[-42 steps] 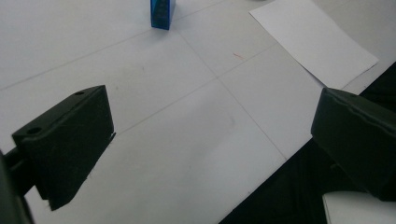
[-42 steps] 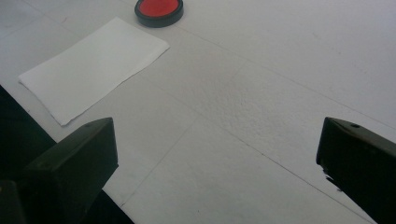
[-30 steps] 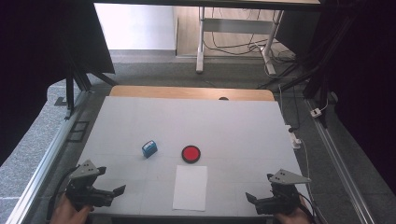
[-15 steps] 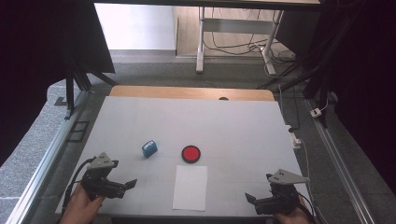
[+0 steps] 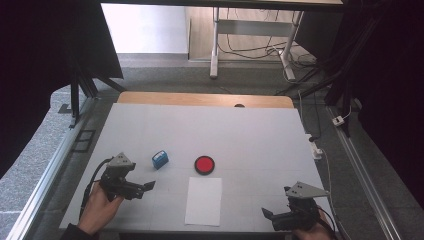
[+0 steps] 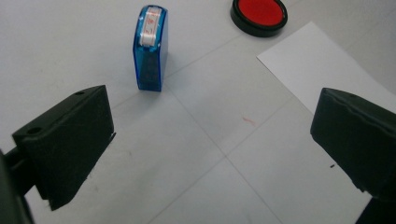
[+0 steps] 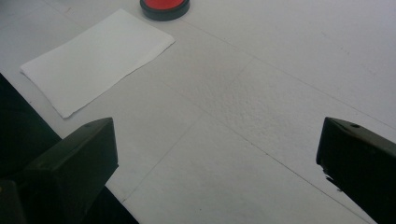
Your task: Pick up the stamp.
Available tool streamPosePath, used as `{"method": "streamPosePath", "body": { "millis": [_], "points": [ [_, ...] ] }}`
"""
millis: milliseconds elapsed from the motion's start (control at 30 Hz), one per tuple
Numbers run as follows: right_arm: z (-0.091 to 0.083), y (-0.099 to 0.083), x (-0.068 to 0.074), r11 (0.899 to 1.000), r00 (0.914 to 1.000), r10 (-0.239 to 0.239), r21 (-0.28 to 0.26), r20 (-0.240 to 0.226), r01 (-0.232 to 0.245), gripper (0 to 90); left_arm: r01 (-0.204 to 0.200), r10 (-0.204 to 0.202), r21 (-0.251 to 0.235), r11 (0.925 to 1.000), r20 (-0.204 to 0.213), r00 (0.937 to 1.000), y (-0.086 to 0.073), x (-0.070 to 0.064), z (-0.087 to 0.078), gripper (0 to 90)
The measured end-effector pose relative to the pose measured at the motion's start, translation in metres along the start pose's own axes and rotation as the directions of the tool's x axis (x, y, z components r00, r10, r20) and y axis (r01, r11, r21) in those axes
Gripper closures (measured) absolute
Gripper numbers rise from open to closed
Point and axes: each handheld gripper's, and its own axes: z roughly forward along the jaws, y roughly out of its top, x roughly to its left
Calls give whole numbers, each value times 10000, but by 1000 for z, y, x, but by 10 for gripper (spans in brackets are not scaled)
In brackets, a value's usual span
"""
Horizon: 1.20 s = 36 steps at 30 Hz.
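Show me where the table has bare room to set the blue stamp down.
The far half of the table, beyond the blue stamp and red ink pad, is bare. So is the right side between the paper sheet and the right tool. Things bunch up near centre, stamp, pad and paper, with the left tool beside them.

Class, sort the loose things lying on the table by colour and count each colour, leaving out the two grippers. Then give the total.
Blue: 1, the stamp
Red in a black rim: 1, the ink pad
White: 1, the sheet of paper
Total: 3
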Motion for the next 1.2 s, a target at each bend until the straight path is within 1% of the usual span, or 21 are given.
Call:
{"method": "streamPosePath", "body": {
  "millis": [67, 133, 167, 233, 267, 367, 400, 467, 567, 700, 867, 1067, 1133, 1200],
  "points": [
    [0, 0, 0, 10000, 10000, 1, -4, 10, -1, 0, 13, -13, -18, 10000, -24, 10000, 2, 1, 1, 0],
    [0, 0, 0, 10000, 10000, 9, 2, 1, -9, 0, -62, 62, -48, 10000, -55, 10000, 5, 4, 4, 0],
    [0, 0, 0, 10000, 10000, 10, -1, -3, -10, 0, -52, 52, -26, 10000, -30, 10000, 7, 8, 8, 0],
    [0, 0, 0, 10000, 10000, 3, -31, -15, -3, 0, -30, 30, -14, 10000, -50, 10000, 9, 10, 10, 0],
    [0, 0, -1, 10000, 10000, 14, -31, -23, -14, 0, 0, 0, -13, 10000, 21, 10000, 12, 13, 14, 0],
    [0, 0, -1, 10000, 10000, 26, -23, -29, -26, 0, -184, 185, 100, 9998, -52, 9998, 16, 14, 18, 0],
    [0, 0, -1, 10000, 10000, 19, -21, -28, -19, 0, -184, 185, 100, 9998, -52, 9998, 16, 14, 18, 0],
    [0, 0, 0, 10000, 10000, 14, 2, -8, -14, 0, -326, 329, 260, 9991, -74, 9994, 20, 16, 24, 0],
    [0, 0, 0, 10000, 10000, -8, 10, -4, 8, 0, -395, 399, 351, 9986, -102, 9992, 23, 17, 28, 0],
    [0, 0, 0, 10000, 10000, 10, 12, -17, -10, 0, -680, 703, 602, 9959, -366, 9969, 30, 19, 38, 0],
    [0, 0, 0, 10000, 10000, -19, -3, -17, 19, 0, -639, 652, 594, 9962, -208, 9977, 36, 23, 45, 0],
    [0, 0, 0, 10000, 10000, -13, 2, -33, 13, 0, -836, 842, 888, 9925, -36, 9964, 41, 28, 56, 0],
    [0, 0, 0, 10000, 10000, -76, -3, -24, 76, 0, -962, 975, 934, 9910, -93, 9952, 42, 30, 60, 0],
    [0, 0, 0, 10000, 10000, -61, -3, -38, 61, 0, -989, 1006, 959, 9905, -124, 9949, 43, 31, 63, 0]
  ]
}}
